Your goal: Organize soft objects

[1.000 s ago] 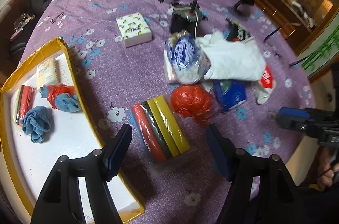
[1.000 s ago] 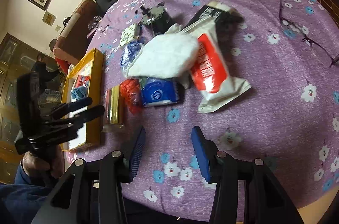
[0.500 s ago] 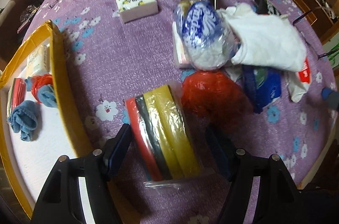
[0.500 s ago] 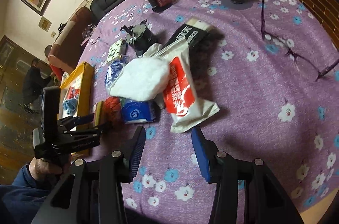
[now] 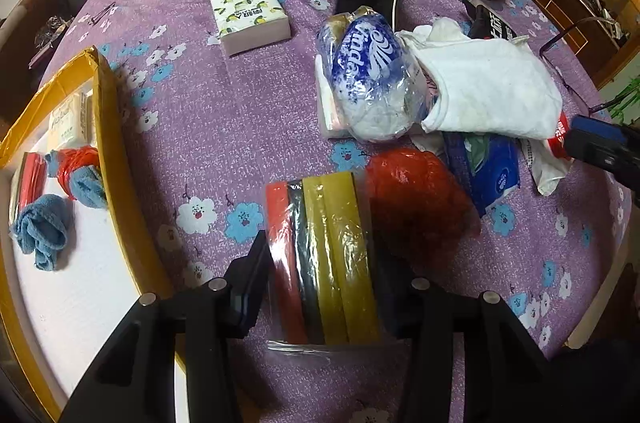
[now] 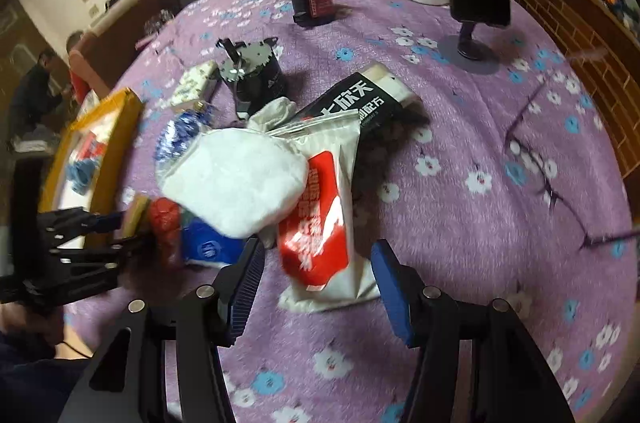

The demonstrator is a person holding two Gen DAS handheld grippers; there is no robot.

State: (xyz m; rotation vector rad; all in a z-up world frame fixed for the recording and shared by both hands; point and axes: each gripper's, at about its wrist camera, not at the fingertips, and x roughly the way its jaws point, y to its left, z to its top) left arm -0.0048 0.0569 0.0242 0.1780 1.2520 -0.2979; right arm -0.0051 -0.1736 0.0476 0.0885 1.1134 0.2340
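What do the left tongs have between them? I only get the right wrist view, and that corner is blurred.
Observer: In the left wrist view, the left tongs are closing on a clear-wrapped pack of red, black and yellow foam strips, with one pad against the red strip.
Operator: Is it in the box yet?
Observer: No. It lies on the purple flowered tablecloth, just outside the yellow cardboard box.
Operator: What's in the box?
Observer: A loose blue cloth, a blue cloth tied in red plastic, a flat red pack and a pale tissue pack.
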